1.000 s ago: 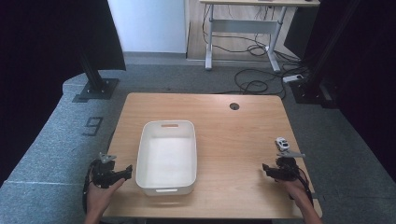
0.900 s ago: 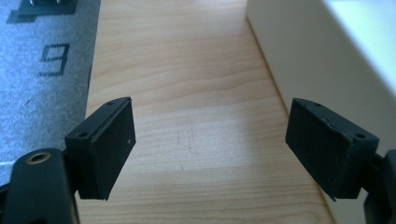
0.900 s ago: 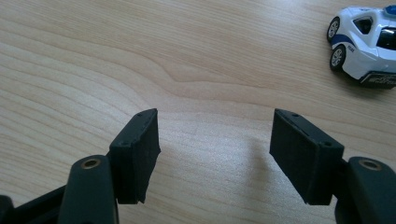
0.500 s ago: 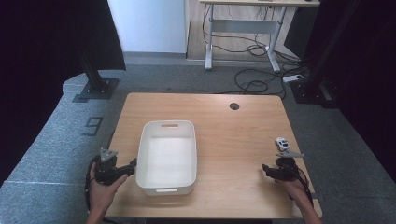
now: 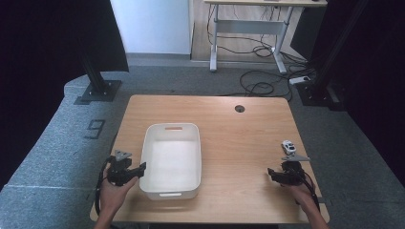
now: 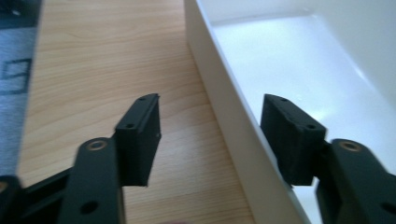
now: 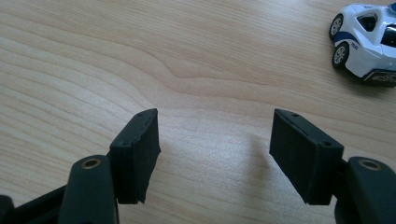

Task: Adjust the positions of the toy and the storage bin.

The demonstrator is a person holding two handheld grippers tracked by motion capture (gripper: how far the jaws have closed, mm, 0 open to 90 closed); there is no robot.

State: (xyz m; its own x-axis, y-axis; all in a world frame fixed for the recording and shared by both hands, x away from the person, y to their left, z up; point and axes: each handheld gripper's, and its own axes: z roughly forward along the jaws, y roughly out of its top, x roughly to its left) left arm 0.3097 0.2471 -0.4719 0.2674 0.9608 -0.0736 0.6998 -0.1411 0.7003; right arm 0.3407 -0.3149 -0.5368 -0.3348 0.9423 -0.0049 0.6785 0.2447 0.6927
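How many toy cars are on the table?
1. A small white and blue toy police car sits on the wooden table near its right edge, just beyond the open right gripper.

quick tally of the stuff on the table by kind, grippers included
white bin: 1
toy car: 1
grippers: 2, the left gripper and the right gripper, both open
total: 4

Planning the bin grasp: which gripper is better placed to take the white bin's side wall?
Left. The left gripper is open with the white bin's wall between its jaws. The right gripper is open over bare wood beside the toy car.
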